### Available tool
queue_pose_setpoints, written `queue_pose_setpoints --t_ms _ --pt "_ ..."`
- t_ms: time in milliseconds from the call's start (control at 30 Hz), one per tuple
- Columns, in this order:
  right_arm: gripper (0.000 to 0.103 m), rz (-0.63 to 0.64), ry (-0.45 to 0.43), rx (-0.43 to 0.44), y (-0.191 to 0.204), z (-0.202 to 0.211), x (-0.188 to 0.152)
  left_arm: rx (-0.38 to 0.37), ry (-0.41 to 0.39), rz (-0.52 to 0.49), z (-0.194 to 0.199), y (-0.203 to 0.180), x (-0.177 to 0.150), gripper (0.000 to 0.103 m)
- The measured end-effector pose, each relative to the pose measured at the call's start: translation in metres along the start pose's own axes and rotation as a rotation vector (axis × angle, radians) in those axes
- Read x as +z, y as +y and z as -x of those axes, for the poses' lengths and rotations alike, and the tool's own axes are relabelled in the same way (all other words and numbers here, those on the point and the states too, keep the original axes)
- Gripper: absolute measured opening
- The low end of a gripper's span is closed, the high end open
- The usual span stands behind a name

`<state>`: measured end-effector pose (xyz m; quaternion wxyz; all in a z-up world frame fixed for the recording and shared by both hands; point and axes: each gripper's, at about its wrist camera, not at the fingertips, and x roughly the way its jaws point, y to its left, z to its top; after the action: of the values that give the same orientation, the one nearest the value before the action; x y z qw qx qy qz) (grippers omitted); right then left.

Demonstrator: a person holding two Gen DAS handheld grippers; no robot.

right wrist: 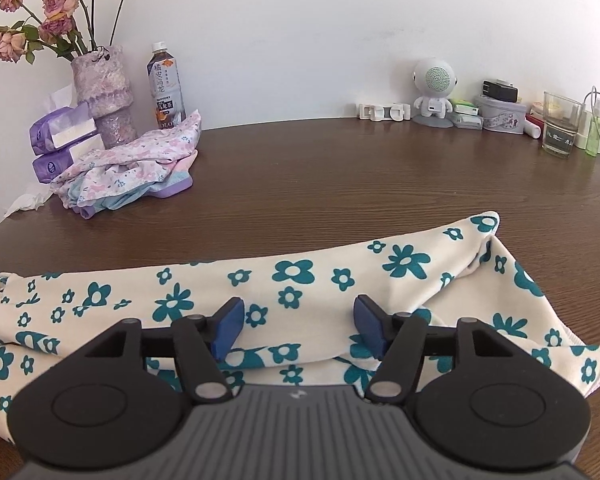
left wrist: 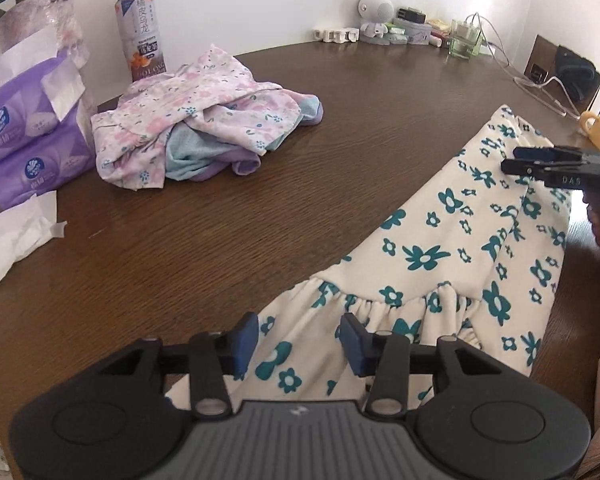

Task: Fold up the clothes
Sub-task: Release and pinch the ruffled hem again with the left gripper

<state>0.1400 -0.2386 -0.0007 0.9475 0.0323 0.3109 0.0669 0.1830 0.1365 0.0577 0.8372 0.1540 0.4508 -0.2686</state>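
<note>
One cream garment (left wrist: 440,248) printed with teal flowers is spread across the lower right of the left wrist view and fills the lower half of the right wrist view (right wrist: 300,280), lying flat on the dark wooden table (left wrist: 300,140). A gathered seam is seen near its lower end in the left wrist view.

The left gripper (left wrist: 299,344) is seen at the bottom centre, its two blue pads parted with the printed cloth showing in the gap; nothing is pinched. The right gripper (right wrist: 299,326) is likewise held apart over the garment, with no cloth clamped between its pads. In the left wrist view the right gripper (left wrist: 540,164) is seen at the right edge above the garment's far end, and the letters "DAS" can be read on its side.

One heap of unfolded clothes (left wrist: 188,128), pink floral over pale blue and lilac, is seen in the upper left. Two purple tissue packs (left wrist: 24,136) are stacked at the left edge. One bottle (left wrist: 140,24) stands behind the heap; "OOLONG" and Chinese characters can be read on its label, and "SUNTORY" in the right wrist view (right wrist: 165,84). One vase (right wrist: 104,92) of dried roses and one white robot figure (right wrist: 434,88) are counted along the wall. One glass (right wrist: 560,124) stands at the upper right.
</note>
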Motion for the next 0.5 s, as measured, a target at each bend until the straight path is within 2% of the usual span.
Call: queue_pose_setpoints --t_ms 67,100,167,233,333,400,500 --pt "0.063 -0.003 -0.001 0.006 -0.001 0.000 0.000 -0.001 0.008 -0.018 -0.004 -0.001 -0.001 0.042" --pt "0.063 -0.006 -0.001 0.008 -0.001 0.000 0.000 -0.014 0.011 -0.029 -0.005 -0.002 0.000 0.038" --pt "0.063 -0.011 -0.002 0.011 -0.002 0.000 0.000 -0.044 0.026 -0.034 -0.005 -0.002 0.001 0.020" --pt "0.063 -0.011 -0.002 0.012 -0.002 0.000 0.000 -0.075 0.049 -0.003 -0.004 0.001 0.001 0.010" --pt "0.063 -0.016 -0.002 0.016 -0.003 0.000 0.000 -0.117 0.060 0.120 0.000 0.015 -0.001 0.011" --pt "0.064 -0.018 -0.001 0.019 -0.003 0.000 0.000 -0.105 0.021 0.198 0.008 0.026 -0.004 0.018" --pt "0.065 -0.016 0.000 0.022 -0.003 0.000 0.001 -0.066 -0.044 0.235 0.027 0.033 -0.010 0.032"
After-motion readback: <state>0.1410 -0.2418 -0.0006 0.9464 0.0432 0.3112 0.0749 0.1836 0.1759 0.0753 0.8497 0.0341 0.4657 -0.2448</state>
